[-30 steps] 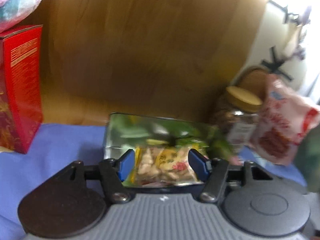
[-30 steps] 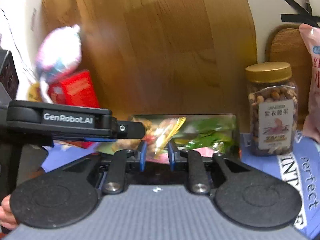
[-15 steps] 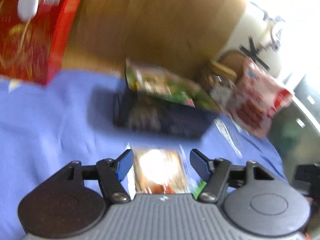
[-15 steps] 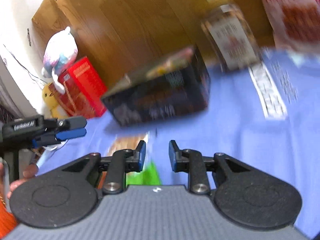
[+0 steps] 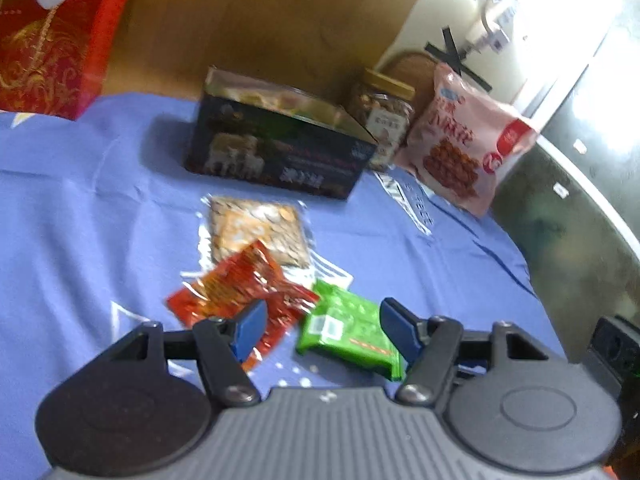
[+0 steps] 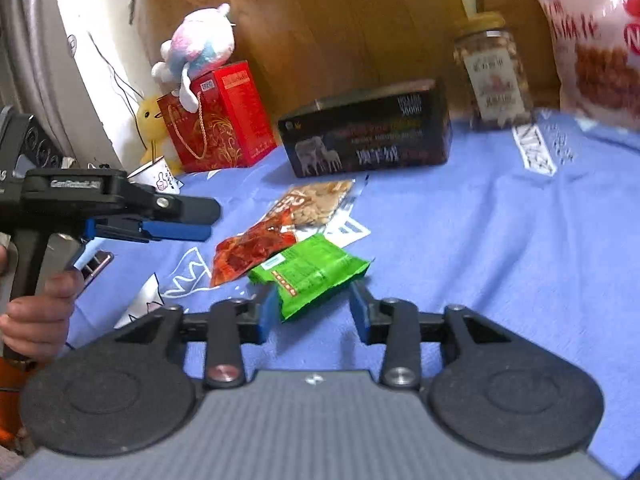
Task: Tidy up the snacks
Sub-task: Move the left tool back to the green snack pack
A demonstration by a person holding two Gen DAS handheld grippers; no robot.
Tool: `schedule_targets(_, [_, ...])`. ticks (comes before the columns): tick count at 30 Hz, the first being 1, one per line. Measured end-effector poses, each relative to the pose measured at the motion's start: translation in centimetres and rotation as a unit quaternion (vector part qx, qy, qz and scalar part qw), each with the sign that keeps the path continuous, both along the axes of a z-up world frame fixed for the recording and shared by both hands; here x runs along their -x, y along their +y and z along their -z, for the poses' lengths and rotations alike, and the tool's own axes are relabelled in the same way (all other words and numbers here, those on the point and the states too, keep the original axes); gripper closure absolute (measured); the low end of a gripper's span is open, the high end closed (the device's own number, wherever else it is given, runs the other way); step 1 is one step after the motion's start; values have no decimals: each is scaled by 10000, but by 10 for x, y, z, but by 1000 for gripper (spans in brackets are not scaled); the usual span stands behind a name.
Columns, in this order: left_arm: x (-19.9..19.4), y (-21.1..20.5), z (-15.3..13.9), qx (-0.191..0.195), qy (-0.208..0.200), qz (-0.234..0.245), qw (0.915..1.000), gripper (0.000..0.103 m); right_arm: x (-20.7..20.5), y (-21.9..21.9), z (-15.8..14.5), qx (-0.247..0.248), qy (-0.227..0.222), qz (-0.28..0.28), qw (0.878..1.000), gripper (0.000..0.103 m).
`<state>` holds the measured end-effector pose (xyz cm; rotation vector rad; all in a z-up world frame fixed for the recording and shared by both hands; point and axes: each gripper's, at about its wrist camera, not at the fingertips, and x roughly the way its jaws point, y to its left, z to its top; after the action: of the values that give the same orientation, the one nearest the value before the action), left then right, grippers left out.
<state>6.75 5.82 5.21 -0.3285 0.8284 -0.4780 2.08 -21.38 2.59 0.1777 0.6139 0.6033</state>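
A: What lies on the bench [image 5: 72, 208] with the blue-violet cloth?

B: Three small snack packets lie in a loose cluster. A clear packet of pale beige nuts [image 5: 256, 236] lies nearest the black printed cardboard box [image 5: 280, 156]. A crinkly red foil packet [image 5: 240, 284] overlaps its near edge. A green foil packet [image 5: 348, 332] lies just beside the red one, touching or nearly touching it.

A: And the box?

B: It stands behind the packets with its top flap open, and wrapped snacks show inside. Beside it stand a clear jar of nuts with a gold lid [image 5: 380, 112] and a pink bag of fried snacks [image 5: 464, 140].

A: How do the grippers stand?

B: The left gripper [image 5: 320, 328] has its blue fingers well apart and grips nothing; seen from its own camera, the red packet's end sits by one pad and the green packet by the other. The right gripper [image 6: 312, 312] has its jaws opening, with the near end of the green packet between them, and the pads do not press on it.

A: Anything else?

B: From the right wrist view, a hand [image 6: 36, 316] grips the left gripper's handle. At the far left stands a red gift box with a gold cord [image 6: 216, 120], with a pastel plush toy [image 6: 200, 48] on top.
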Motion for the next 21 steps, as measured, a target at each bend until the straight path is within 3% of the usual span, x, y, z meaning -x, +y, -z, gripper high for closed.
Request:
schedule_targets(5, [-8, -21, 14, -445, 39, 30, 9990, 39, 7, 0, 8, 248, -49, -24, 9997, 54])
schedule_targets(9, [-15, -30, 22, -513, 93, 115, 9986, 39, -3, 3, 14, 322, -16, -13, 9995, 54])
schedule_targets(11, [-18, -36, 23, -449, 130, 204, 9987, 35, -6, 5, 16, 395, -4, 7, 9992, 54])
schedule_targets(21, [-4, -66, 24, -308, 248, 643, 9971, 34, 1, 12, 15, 901, -334, 176, 9952, 54])
